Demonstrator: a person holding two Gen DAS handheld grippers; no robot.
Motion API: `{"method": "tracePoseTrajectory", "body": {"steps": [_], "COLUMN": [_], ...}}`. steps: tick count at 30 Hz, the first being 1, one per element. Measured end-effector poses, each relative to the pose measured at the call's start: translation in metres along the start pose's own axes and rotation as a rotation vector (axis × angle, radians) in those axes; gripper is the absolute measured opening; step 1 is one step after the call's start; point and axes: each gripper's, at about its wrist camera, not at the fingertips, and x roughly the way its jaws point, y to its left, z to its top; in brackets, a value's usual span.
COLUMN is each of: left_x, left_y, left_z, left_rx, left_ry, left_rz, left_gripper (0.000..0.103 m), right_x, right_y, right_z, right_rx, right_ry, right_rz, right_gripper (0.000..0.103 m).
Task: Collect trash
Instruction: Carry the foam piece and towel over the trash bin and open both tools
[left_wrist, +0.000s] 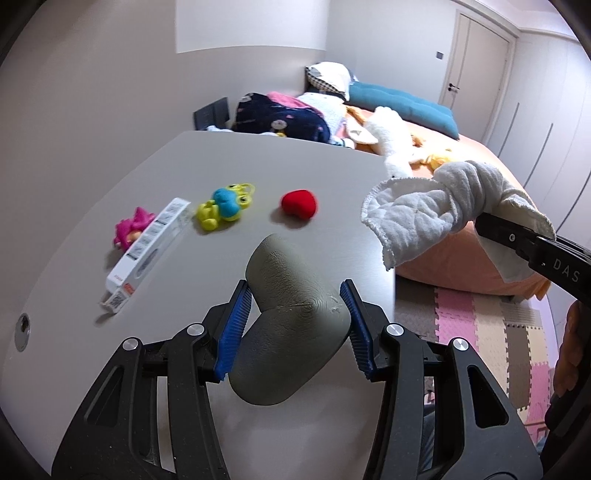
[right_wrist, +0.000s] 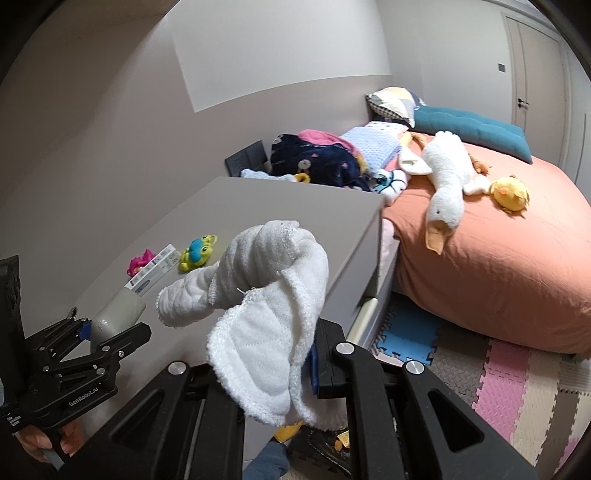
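1 grey tube (left_wrist: 291, 325) in left claw (left_wrist: 295, 328), 1 white cloth (right_wrist: 266, 314) in right claw (right_wrist: 291, 365), 3 toys (left_wrist: 221, 203) on table (left_wrist: 295, 166)

Grey table (left_wrist: 258, 166), 3 toys (left_wrist: 224, 204), box (left_wrist: 147, 251)

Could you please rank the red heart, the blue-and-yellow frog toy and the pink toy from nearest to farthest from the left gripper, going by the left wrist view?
From the left gripper:
1. Red heart, just ahead, slightly right.
2. Blue-and-yellow frog toy, ahead, to the left.
3. Pink toy, far left, beyond the white box.
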Motion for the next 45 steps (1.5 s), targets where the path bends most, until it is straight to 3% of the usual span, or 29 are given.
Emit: {"method": "tracePoseTrajectory", "body": {"steps": [29,38,39,41,42,43,45], "left_x": [0.022,0.034,0.036,0.039,0.039,0.037,0.035], "left_y": [-0.104,-0.143,-0.147,-0.155,-0.158,-0.163,-0.167], "left_z": [0.007,-0.003,-0.004,-0.007,-0.009,-0.012,-0.014], "left_rx": [0.162,0.238,0.246,0.281,0.300,0.332,0.371], "left_ry": [0.041,0.086,0.096,0.119,0.121,0.098,0.079], "left_rz": [-0.145,-0.199,-0.212,-0.234,-0.230,-0.210,-0.187], "left_gripper": [0.049,0.050,0.050,0.063,0.089,0.098,0.097], "right_x": [-0.046,-0.056,-0.056,-0.054,-0.054,-0.056,-0.059], "right_y": [-0.098,-0.128,-0.130,-0.133,-0.134,-0.136,-0.137], "right_z": [-0.023,-0.030,-0.030,-0.030,-0.029,-0.028,-0.028], "right_rx": [0.167,0.217,0.222,0.224,0.231,0.241,0.247], "right_ry": [-0.036,-0.022,-0.016,0.000,-0.008,-0.028,-0.045], "right_rz": [-0.130,-0.174,-0.176,-0.177,-0.176,-0.177,-0.187], "right_gripper": [0.012,0.012,0.015,0.039,0.062,0.070,0.074]}}
